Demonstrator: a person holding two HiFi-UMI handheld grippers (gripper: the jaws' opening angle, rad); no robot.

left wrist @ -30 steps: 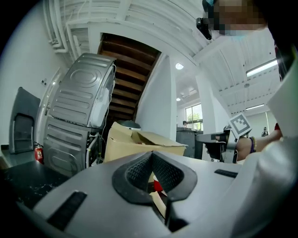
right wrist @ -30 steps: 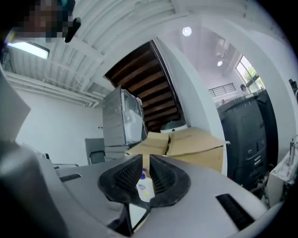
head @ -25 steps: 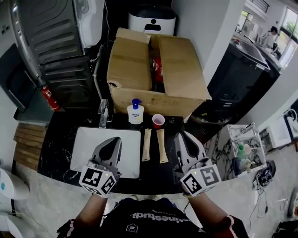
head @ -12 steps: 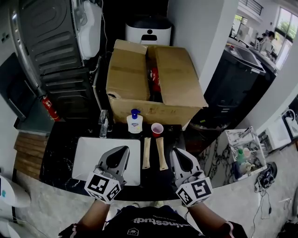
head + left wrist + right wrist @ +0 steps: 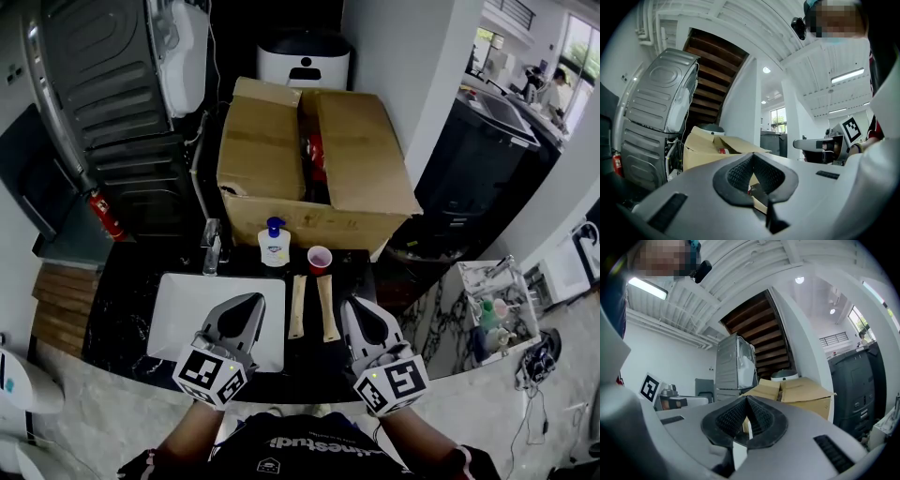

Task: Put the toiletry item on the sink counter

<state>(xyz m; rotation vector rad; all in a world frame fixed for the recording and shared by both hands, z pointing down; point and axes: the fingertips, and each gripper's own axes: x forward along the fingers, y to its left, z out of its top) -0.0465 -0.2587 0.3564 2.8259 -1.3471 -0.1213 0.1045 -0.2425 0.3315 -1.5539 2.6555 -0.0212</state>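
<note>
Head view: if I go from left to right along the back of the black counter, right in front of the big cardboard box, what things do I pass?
You pass the faucet → the soap pump bottle → the red cup.

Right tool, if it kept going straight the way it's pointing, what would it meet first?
Probably the cardboard box, whose front shows straight ahead of the right tool. It seems high enough to clear the wooden handles and red cup, but depth is unclear.
</note>
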